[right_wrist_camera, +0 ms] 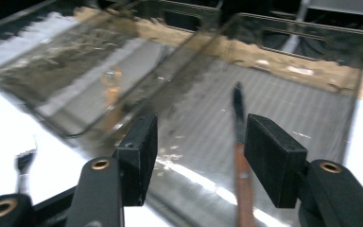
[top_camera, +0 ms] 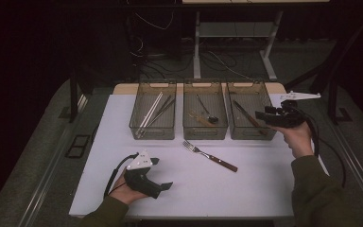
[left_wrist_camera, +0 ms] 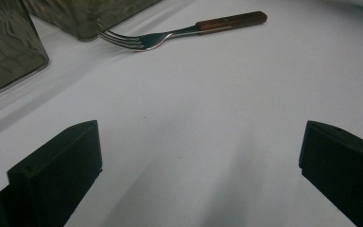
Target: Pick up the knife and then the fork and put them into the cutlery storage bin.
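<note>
A fork [top_camera: 210, 156] with a wooden handle lies on the white table in front of three clear bins; it also lies ahead of the left jaws [left_wrist_camera: 179, 30]. My left gripper [top_camera: 163, 173] rests low near the table's front edge, jaws wide open [left_wrist_camera: 201, 165] with bare table between them. My right gripper [top_camera: 264, 116] hovers over the right bin [top_camera: 250, 85], jaws open [right_wrist_camera: 201, 156]. A wooden-handled knife [right_wrist_camera: 240, 142] lies on that bin's floor below the gap, untouched by the pads. The fork's tines [right_wrist_camera: 24, 165] show at the left edge.
The left bin [top_camera: 152, 136] holds chopsticks [top_camera: 153, 109], and the middle bin [top_camera: 205, 135] holds a spoon [top_camera: 205, 112]. All three stand in a row at the table's back. Table legs and cables sit on the dark floor behind.
</note>
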Demonstrator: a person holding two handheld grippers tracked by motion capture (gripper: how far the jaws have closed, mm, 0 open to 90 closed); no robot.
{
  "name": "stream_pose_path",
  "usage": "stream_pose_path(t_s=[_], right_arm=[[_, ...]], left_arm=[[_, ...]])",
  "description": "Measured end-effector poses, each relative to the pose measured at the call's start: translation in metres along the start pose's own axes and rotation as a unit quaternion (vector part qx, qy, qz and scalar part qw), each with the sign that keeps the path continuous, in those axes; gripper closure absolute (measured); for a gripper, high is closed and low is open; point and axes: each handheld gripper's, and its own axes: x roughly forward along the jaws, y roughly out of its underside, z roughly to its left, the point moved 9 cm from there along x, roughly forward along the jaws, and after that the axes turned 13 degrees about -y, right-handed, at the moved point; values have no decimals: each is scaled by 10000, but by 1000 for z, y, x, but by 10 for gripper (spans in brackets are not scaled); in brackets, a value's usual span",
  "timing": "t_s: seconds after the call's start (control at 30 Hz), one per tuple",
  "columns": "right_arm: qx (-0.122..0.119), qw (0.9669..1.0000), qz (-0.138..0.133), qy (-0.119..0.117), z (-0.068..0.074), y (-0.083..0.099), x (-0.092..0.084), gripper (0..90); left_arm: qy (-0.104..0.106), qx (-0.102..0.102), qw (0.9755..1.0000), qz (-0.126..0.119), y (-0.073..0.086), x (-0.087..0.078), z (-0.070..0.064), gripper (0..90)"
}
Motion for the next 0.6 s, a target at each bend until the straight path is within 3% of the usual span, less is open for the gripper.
stream_pose_path(t_s=[0.23, 0.6], right_arm=[[-168, 9991, -1, -401, 34, 12, -1, 402], [-441, 9951, 478, -740, 65, 30, 10, 359]], left_arm=[[-6, -19, 10000, 1, 0, 0, 0, 0], [-3, 13, 10000, -34, -1, -3, 0, 0]])
